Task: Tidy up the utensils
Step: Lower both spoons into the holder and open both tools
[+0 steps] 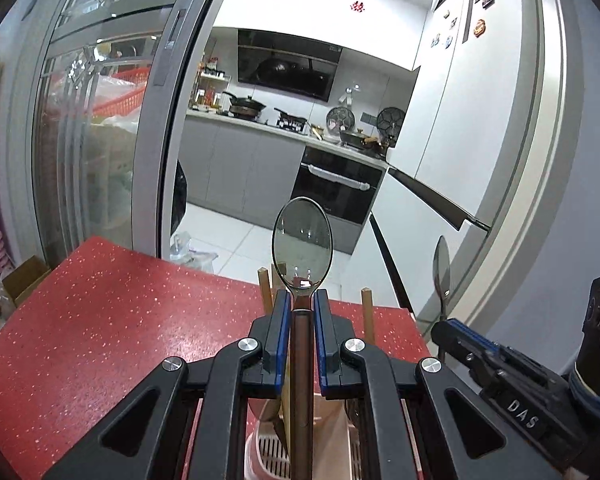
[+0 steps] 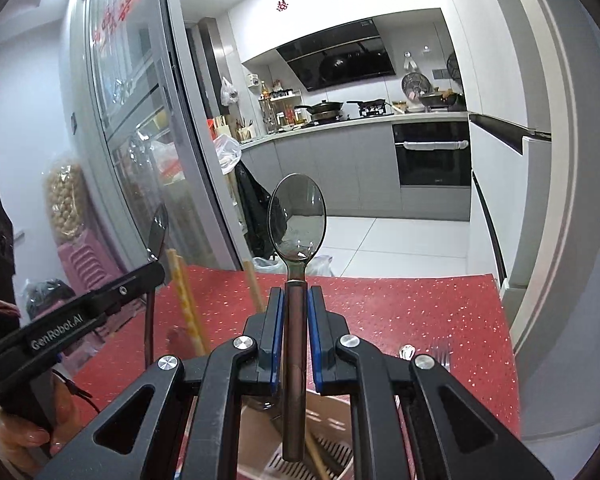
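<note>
The left gripper (image 1: pixel 302 304) is clamped on a spoon (image 1: pixel 302 236) with a dark handle, bowl upright ahead of its fingertips. The right gripper (image 2: pixel 294 300) grips a second spoon (image 2: pixel 297 218) the same way. Below both sits a pink utensil holder (image 1: pixel 270 454) — chopsticks (image 2: pixel 186 300), probably, stand in it — on the red table (image 1: pixel 100 340).

The utensil holder (image 1: pixel 268 456) was mostly hidden under the left gripper (image 1: pixel 302 300); only a slatted bit showed, cut off at the bottom edge. Behind that holder, the chopsticks (image 1: pixel 367 312) showed tips only; the rest was covered. The left spoon (image 1: pixel 302 240) handle ran off-frame. Beside the holder, a fork (image 2: pixel 440 350) and sth shiny (image 2: pixel 407 351) poked out past the right gripper (image 2: pixel 296 296), too small to tell. One chopstick (image 2: pixel 186 300) was blurred.
</note>
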`<state>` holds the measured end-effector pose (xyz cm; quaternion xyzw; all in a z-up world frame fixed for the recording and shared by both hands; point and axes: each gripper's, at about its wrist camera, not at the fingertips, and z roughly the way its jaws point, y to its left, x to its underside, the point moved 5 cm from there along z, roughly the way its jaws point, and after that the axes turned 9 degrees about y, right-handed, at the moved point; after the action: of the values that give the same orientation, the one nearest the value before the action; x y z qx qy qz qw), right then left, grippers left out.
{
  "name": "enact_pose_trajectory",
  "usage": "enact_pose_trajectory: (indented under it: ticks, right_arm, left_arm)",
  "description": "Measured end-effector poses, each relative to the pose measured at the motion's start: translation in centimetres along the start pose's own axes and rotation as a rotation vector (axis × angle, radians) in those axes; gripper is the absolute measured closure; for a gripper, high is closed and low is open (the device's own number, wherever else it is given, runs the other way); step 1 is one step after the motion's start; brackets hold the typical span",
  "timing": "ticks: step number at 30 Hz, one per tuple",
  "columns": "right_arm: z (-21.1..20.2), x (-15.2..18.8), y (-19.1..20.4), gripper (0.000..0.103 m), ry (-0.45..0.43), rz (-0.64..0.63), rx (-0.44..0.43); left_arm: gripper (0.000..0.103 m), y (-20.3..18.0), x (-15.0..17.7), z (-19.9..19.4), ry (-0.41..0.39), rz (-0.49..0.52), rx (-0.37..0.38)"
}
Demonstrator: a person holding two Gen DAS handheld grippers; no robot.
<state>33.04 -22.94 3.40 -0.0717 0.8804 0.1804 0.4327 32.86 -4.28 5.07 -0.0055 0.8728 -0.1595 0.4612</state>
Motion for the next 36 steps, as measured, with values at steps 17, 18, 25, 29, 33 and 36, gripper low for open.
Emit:
enact_pose_trajectory:
  ticks: [17, 18, 25, 29, 33, 36]
  right_arm:
    - [2.2, 4.4, -0.6, 0.09, 0.02, -0.064, 0.044]
    - [2.1, 4.5, -0.6, 0.09, 0.023, -0.065, 0.044]
    - [1.7, 5.8, -0.8, 0.09, 0.053, -0.075, 0.05]
    - [1.6, 6.2, -0.9, 0.09, 0.073, -0.08, 0.05]
    - [1.6, 6.8, -1.0, 0.09, 0.095, -0.085, 0.049]
    - [1.6, 7.1, -1.0, 0.09, 0.115, -0.084, 0.034]
  left_arm:
    - [0.067, -0.5, 4.0, 1.1, -0.008, 0.103, -0.07]
    - [0.067, -0.4, 4.2, 1.1, -0.004, 0.101, -0.075]
    - [0.067, -0.4, 5.1, 0.7, 0.014, 0.125, -0.109]
    - [0.067, -0.4, 5.4, 0.6, 0.03, 0.128, -0.119]
    - [0.067, -0.2, 5.7, 0.4, 0.047, 0.119, -0.12]
    - [0.067, -0.1, 6.1, 0.0, 0.06, 0.122, -0.124]
